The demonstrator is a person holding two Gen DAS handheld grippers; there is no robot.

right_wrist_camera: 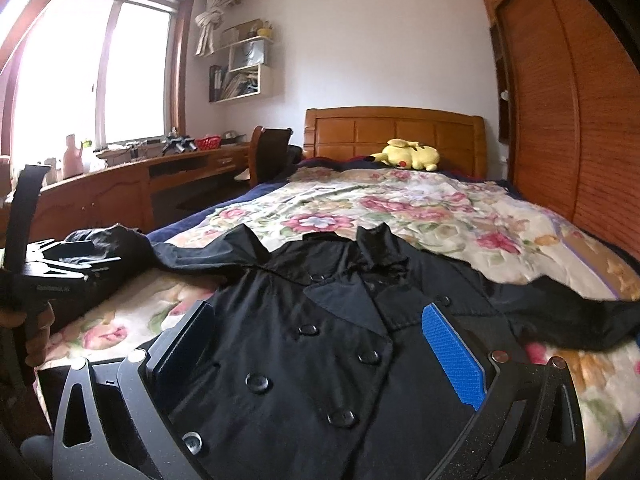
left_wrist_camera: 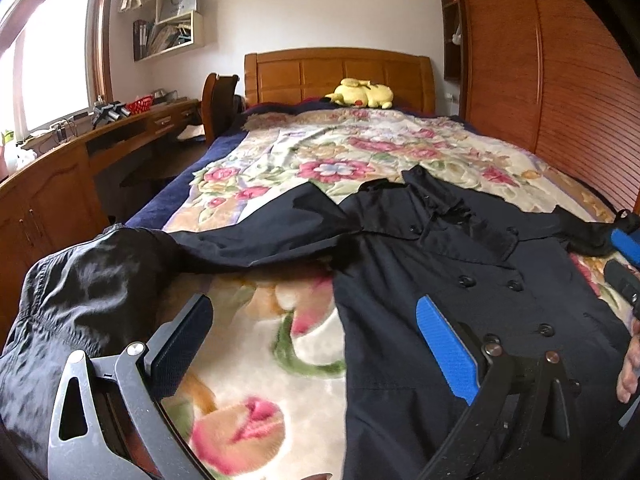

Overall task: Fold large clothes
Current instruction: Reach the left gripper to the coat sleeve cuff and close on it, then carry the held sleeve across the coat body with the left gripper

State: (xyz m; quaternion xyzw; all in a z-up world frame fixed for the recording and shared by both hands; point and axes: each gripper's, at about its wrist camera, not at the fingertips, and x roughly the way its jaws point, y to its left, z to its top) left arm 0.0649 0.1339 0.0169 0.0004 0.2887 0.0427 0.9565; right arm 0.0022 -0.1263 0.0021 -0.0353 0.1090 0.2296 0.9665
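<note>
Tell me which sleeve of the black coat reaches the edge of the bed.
The coat's left-hand sleeve, stretched toward the desk side, ends at the bed's edge by a crumpled dark garment. The other sleeve ends on the floral blanket.

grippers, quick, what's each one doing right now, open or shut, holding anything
Left gripper: open, fingers spread, holding nothing, over the blanket beside the black coat.
Right gripper: open, holding nothing, above the coat's buttoned front.
</note>
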